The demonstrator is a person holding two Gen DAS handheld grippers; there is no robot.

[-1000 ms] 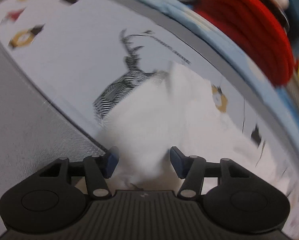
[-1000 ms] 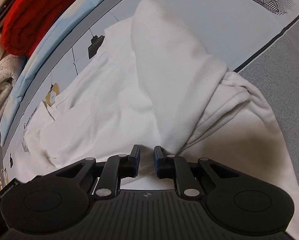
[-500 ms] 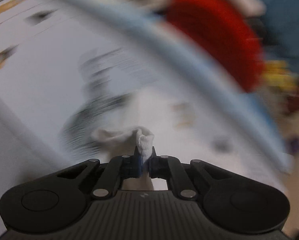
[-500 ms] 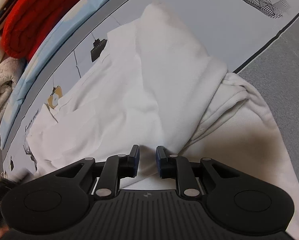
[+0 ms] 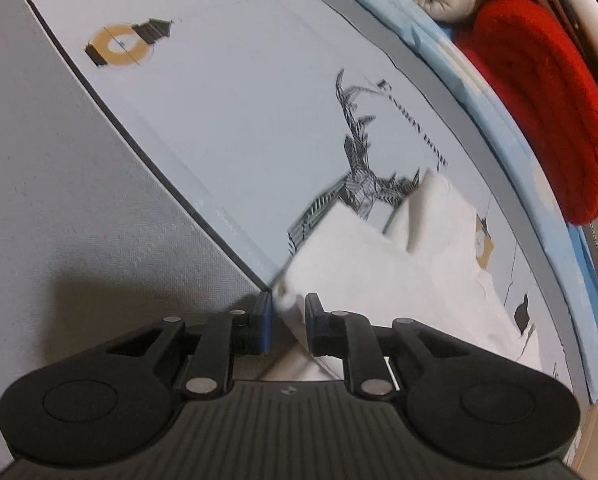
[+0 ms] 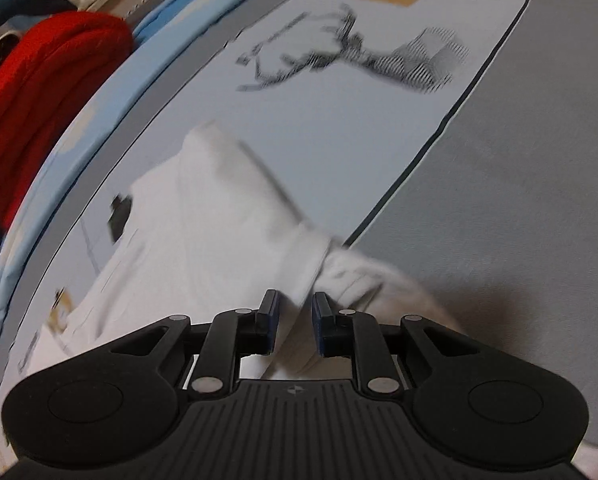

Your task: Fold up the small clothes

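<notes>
Both grippers over white garment [image 5: 411, 280]: left gripper [image 5: 287, 320] opening (cloth between), right gripper [image 6: 293, 320] apart.

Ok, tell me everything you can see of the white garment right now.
The white garment is soft, plain cloth, looks like cotton knit, lying crumpled and partly folded on the printed sheet, one folded flap peaking up near the deer print. Its near edge spills onto the grey surface. A bunched corner sits between the opening jaws of the left tool; a fold runs between the right tool jaws, contact unclear. Right view is blurred.
</notes>
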